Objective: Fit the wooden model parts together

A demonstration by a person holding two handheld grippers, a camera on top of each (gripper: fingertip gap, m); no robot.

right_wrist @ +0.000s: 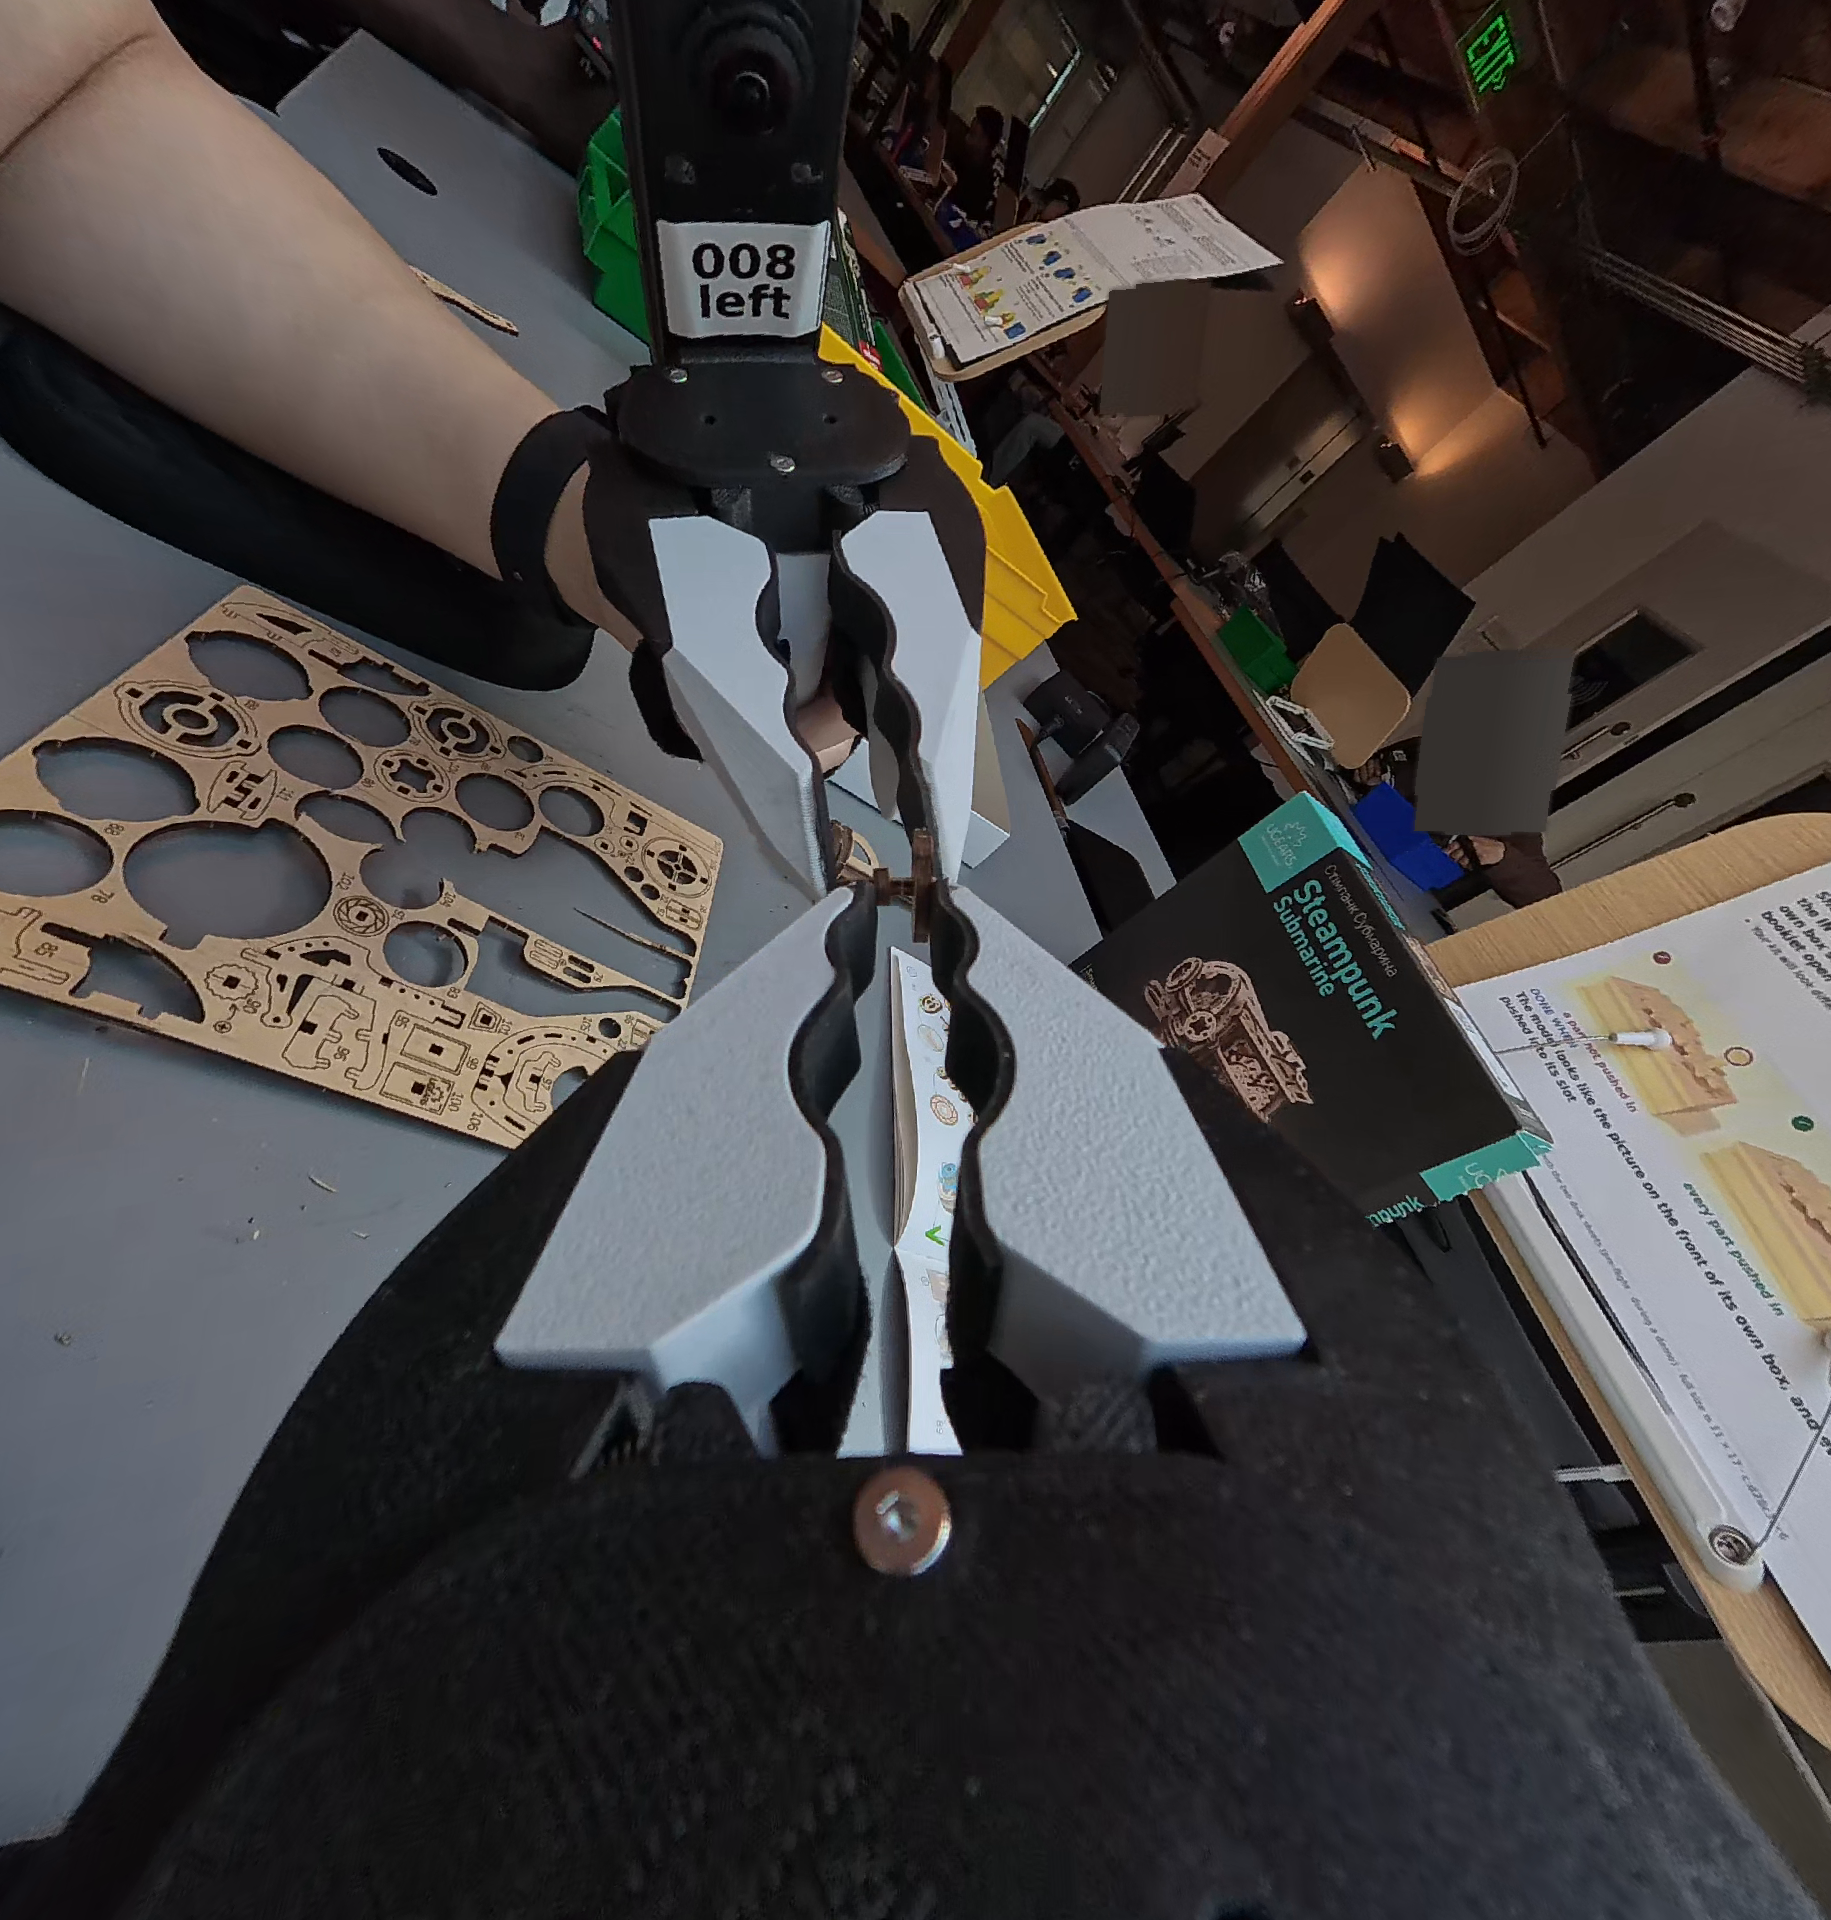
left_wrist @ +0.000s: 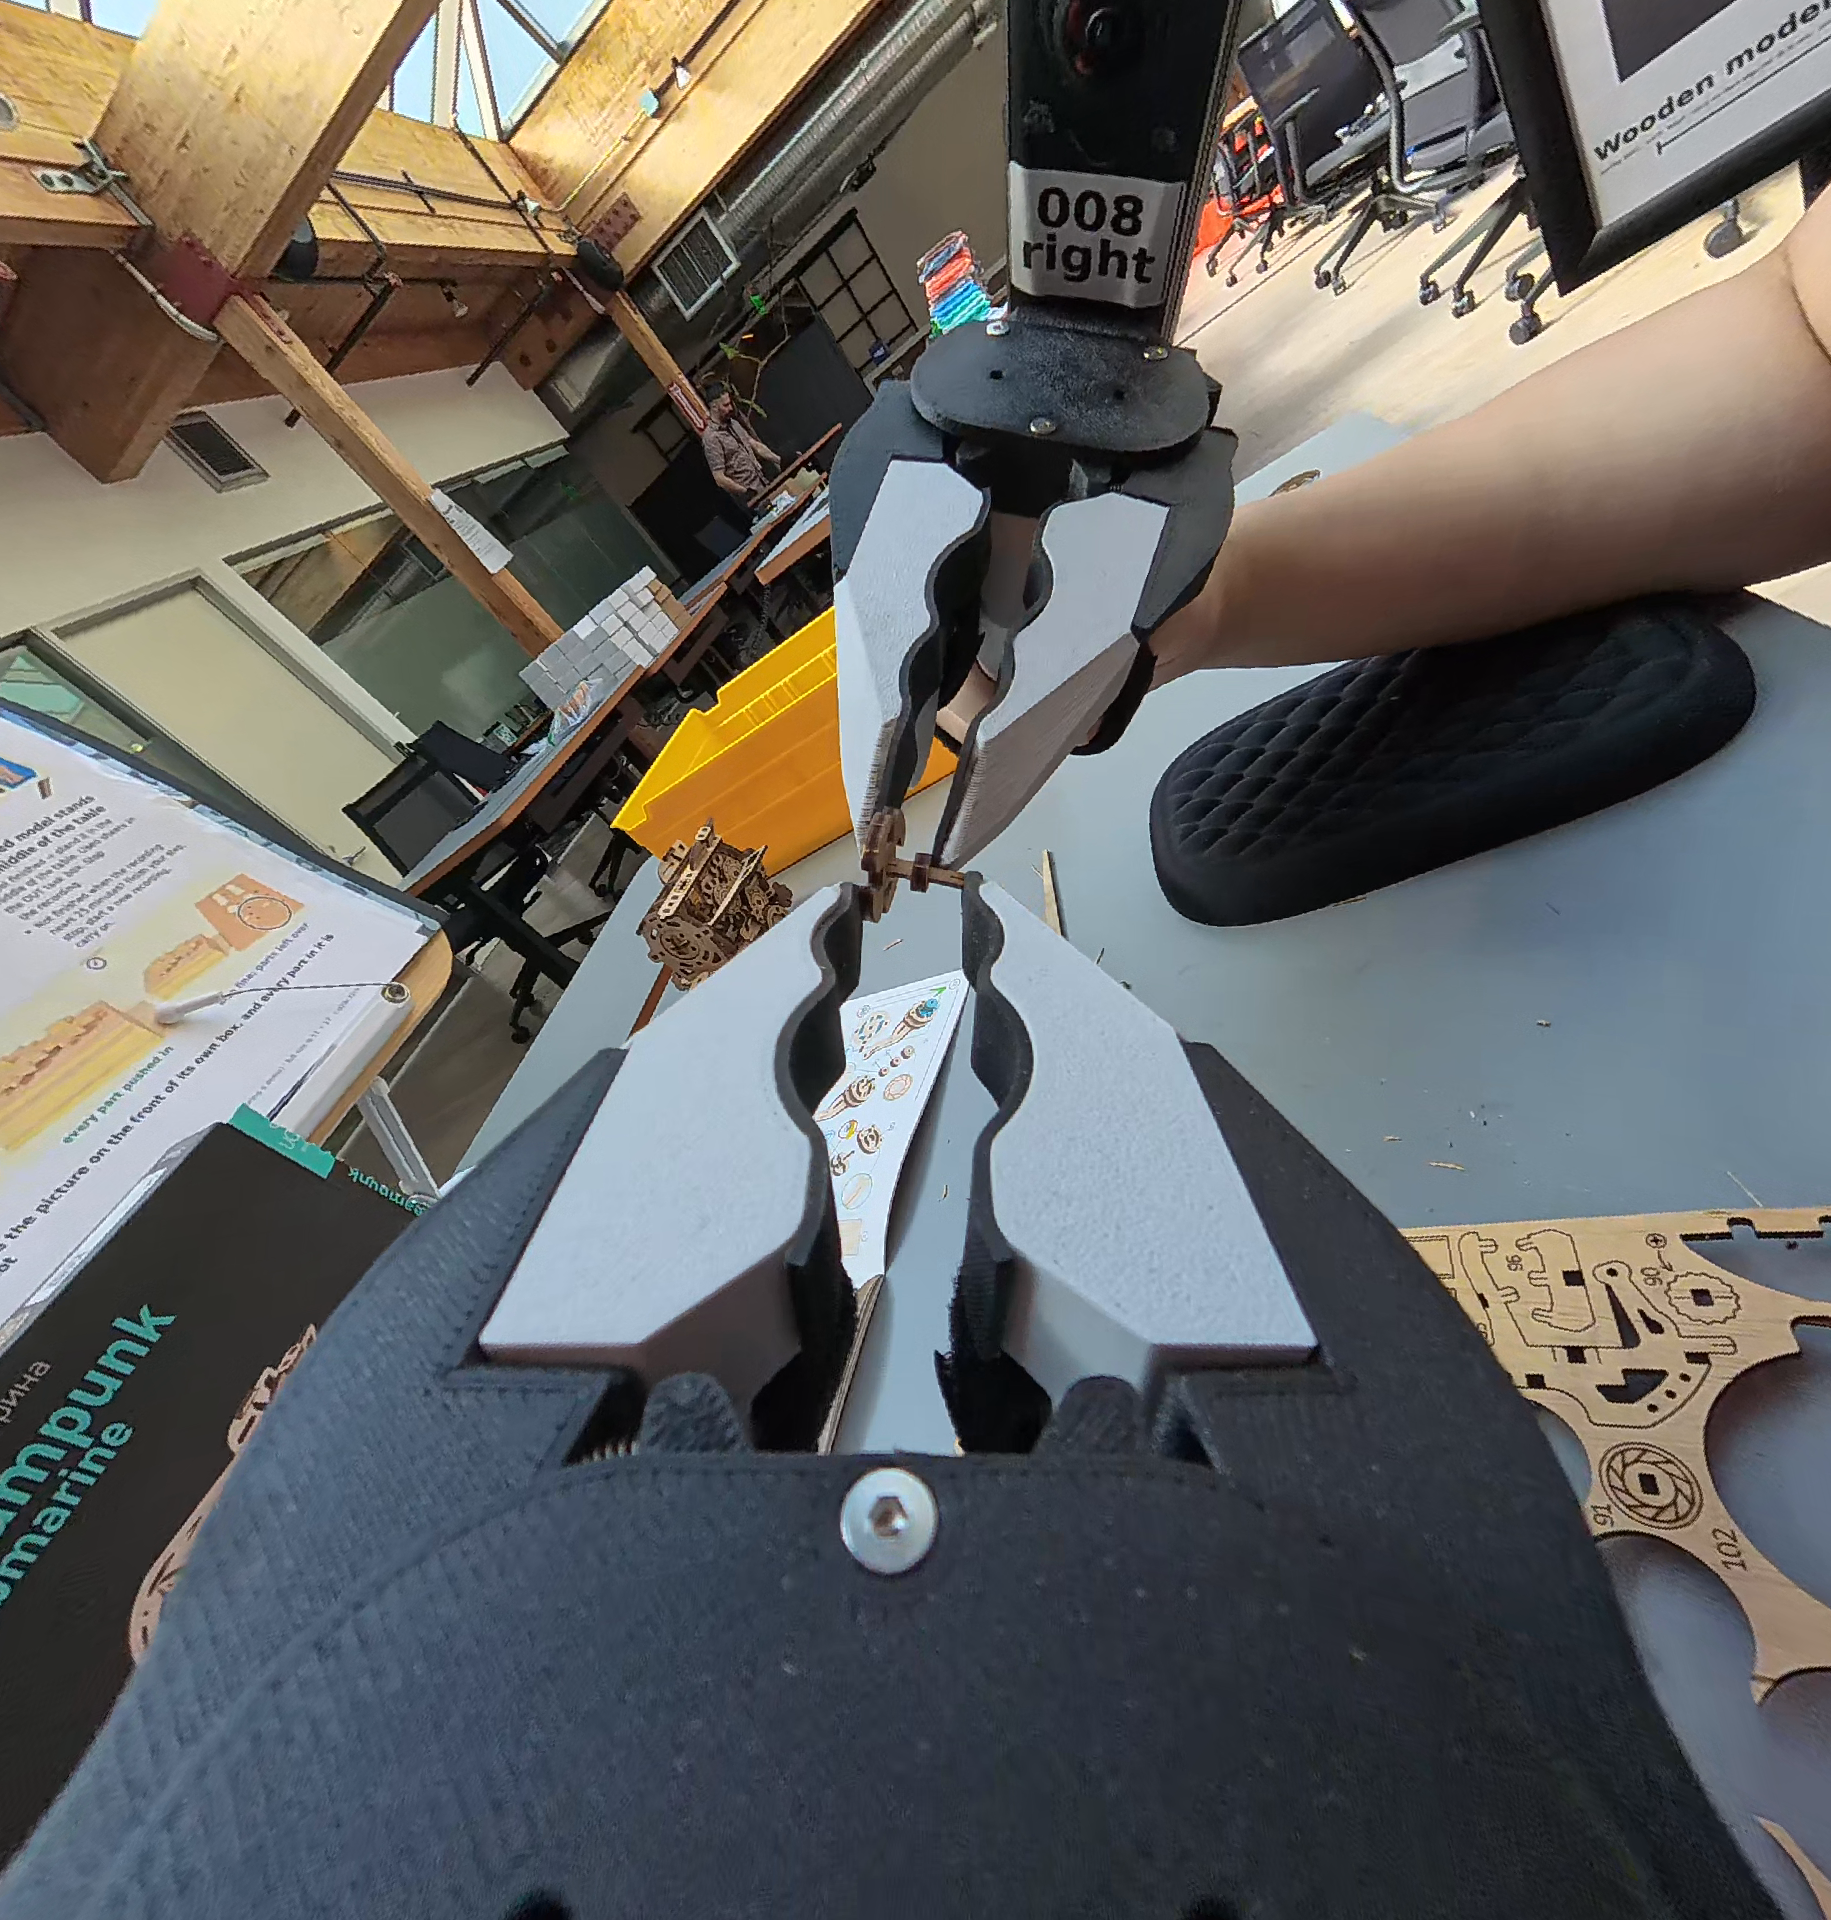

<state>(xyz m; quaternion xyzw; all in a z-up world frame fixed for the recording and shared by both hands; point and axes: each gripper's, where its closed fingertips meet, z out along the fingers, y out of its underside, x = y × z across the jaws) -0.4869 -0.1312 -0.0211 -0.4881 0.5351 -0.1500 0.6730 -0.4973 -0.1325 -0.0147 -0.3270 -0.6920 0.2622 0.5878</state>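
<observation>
Both grippers meet tip to tip above the grey table (left_wrist: 1513, 1039). Between them is a small wooden gear-and-axle assembly (left_wrist: 906, 868), also seen in the right wrist view (right_wrist: 909, 885). My left gripper (left_wrist: 916, 891) is closed down on the short axle end. My right gripper (right_wrist: 900, 896) is closed on the little gear side; in the left wrist view it (left_wrist: 911, 836) comes in from above. The partly built wooden model (left_wrist: 713, 914) stands on the table beyond the tips. How far the small parts are seated in each other is too small to tell.
A punched-out wooden part sheet (right_wrist: 319, 862) lies on the table. The open instruction booklet (right_wrist: 926, 1122) lies under the grippers. The dark model box (right_wrist: 1306, 1018), an instruction board (right_wrist: 1721, 1143), a yellow bin (left_wrist: 755, 748) and a black wrist rest (left_wrist: 1451, 758) ring the work area. The tips of both grippers are at nearly the same place.
</observation>
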